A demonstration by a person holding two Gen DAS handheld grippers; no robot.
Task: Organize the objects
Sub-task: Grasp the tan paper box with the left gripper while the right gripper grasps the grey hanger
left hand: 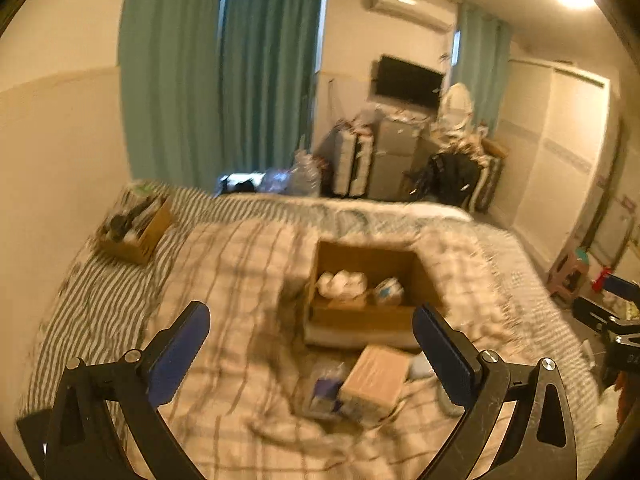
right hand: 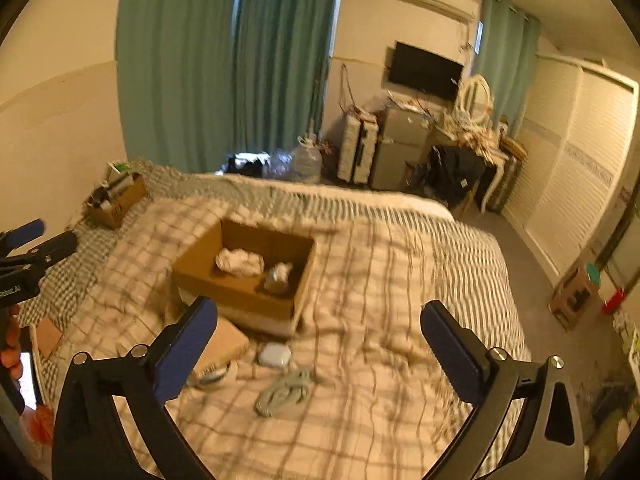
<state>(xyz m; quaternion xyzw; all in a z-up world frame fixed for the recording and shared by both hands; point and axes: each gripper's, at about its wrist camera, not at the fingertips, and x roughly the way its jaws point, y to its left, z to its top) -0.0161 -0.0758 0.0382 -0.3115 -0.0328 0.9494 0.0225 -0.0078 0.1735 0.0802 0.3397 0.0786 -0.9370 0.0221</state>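
An open cardboard box (left hand: 364, 280) (right hand: 244, 276) sits on the plaid bed cover and holds a white bundle (left hand: 342, 283) (right hand: 240, 262) and a smaller wrapped item (left hand: 389, 291) (right hand: 279, 276). In front of it lie a small tan box (left hand: 376, 380) (right hand: 224, 346), a blue packet (left hand: 326, 390), a white case (right hand: 274, 355) and a grey coiled cable (right hand: 286, 394). My left gripper (left hand: 311, 354) is open and empty above these. My right gripper (right hand: 318, 350) is open and empty, to the right of the box.
A second cardboard box (left hand: 134, 226) (right hand: 114, 200) with dark items stands at the bed's far left by the wall. Beyond the bed are teal curtains, a water jug (right hand: 306, 162), suitcases and a cluttered desk. A stool (right hand: 576, 294) stands on the floor at right.
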